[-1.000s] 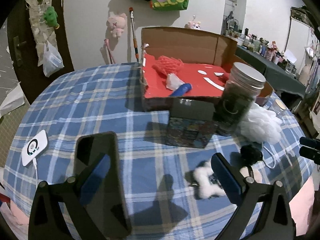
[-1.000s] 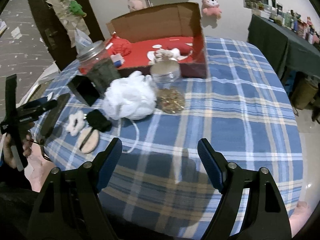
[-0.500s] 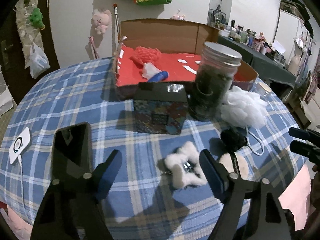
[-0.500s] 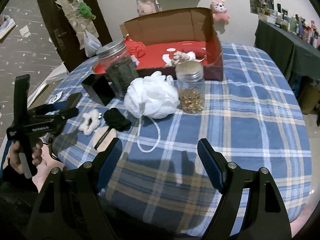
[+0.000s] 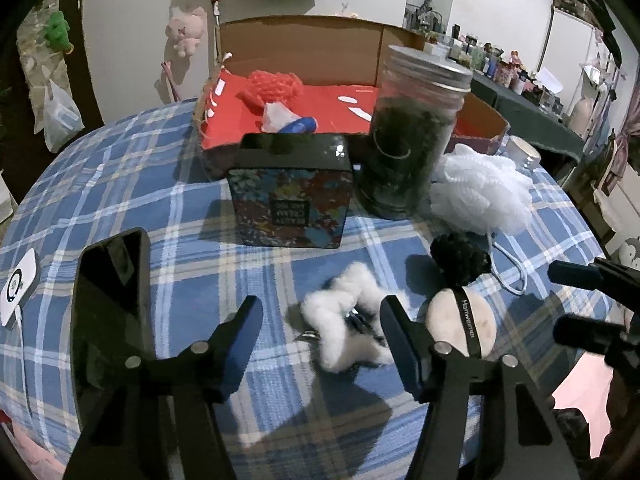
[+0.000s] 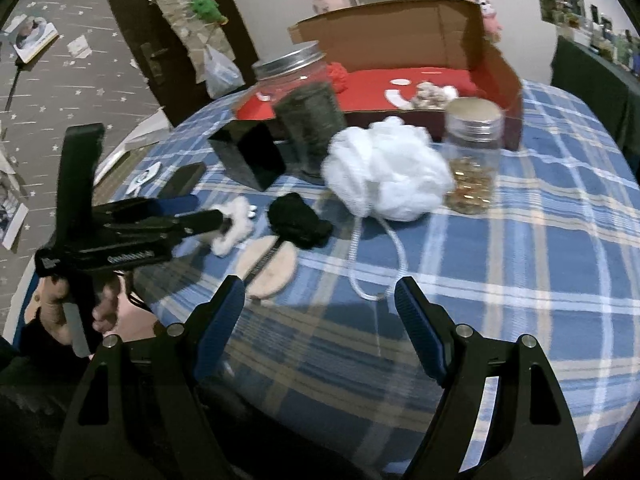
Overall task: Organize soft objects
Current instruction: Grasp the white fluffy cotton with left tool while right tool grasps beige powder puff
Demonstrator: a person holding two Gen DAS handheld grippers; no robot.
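A white fluffy scrunchie [image 5: 348, 320] lies flat on the plaid cloth, a black one [image 5: 460, 258] just beside it. A round beige puff [image 5: 460, 322] lies near both. A white mesh loofah [image 5: 480, 194] sits behind, cord trailing forward.

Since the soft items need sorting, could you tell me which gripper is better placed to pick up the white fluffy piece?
Left. The left gripper has open jaws flanking the white fluffy piece. The right gripper, also open, hangs over bare tablecloth.
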